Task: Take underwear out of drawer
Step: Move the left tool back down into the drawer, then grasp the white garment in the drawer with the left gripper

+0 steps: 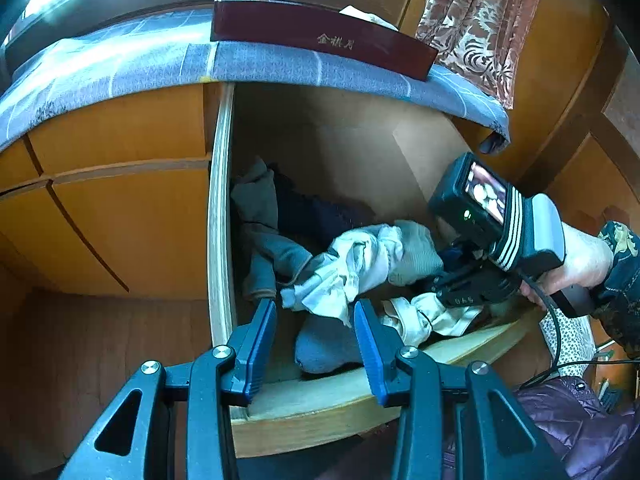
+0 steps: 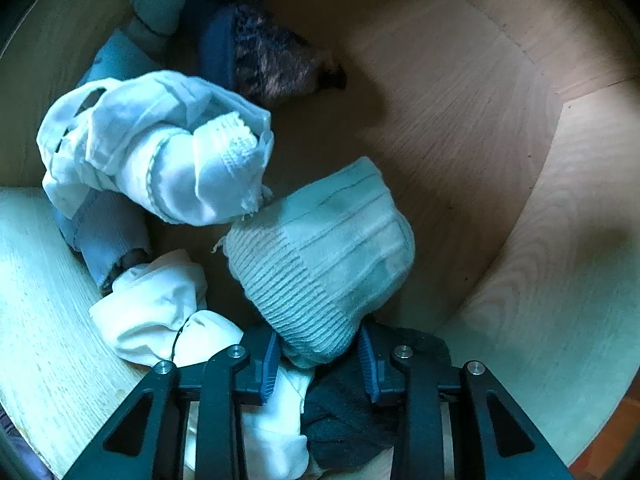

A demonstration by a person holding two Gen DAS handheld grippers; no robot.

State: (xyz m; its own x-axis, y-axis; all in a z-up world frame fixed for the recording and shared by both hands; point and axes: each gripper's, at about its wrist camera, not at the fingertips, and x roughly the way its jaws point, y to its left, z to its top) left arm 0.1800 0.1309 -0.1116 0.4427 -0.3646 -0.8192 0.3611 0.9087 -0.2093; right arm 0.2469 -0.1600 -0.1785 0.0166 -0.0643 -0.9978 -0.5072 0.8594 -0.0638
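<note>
Nearest the left wrist camera, the left gripper (image 1: pixel 315 316) is hovering above the front of the open drawer (image 1: pixel 320 404) with its blue-padded jaws standing apart and nothing between them. Just beyond its tips a blue-grey bundle (image 1: pixel 324 346) is lying against the drawer's front wall, and a knotted cream piece (image 1: pixel 420 318) is resting beside it. A little farther in, the right gripper (image 2: pixel 318 350) is pointing down into the drawer, held by a hand (image 1: pixel 580 264) in a patterned sleeve; its pads are pinching the lower edge of a ribbed grey-white garment (image 2: pixel 324 248) (the underwear, as far as the knit suggests), which is hanging inside the drawer above its wooden floor (image 2: pixel 460 120). A crumpled white garment (image 2: pixel 160 148) is touching that ribbed piece at its upper left, though whether the two are tangled together is hard to tell. Under the right gripper a dark cloth (image 2: pixel 352 412) is sitting in the front corner. Deeper in, grey socks (image 1: pixel 260 232) and a dark navy piece (image 1: pixel 312 212) are lying toward the back left. Above the drawer a checked blue cloth (image 1: pixel 280 68) is covering the cabinet top, with a dark red box (image 1: pixel 320 36) resting on it.
</note>
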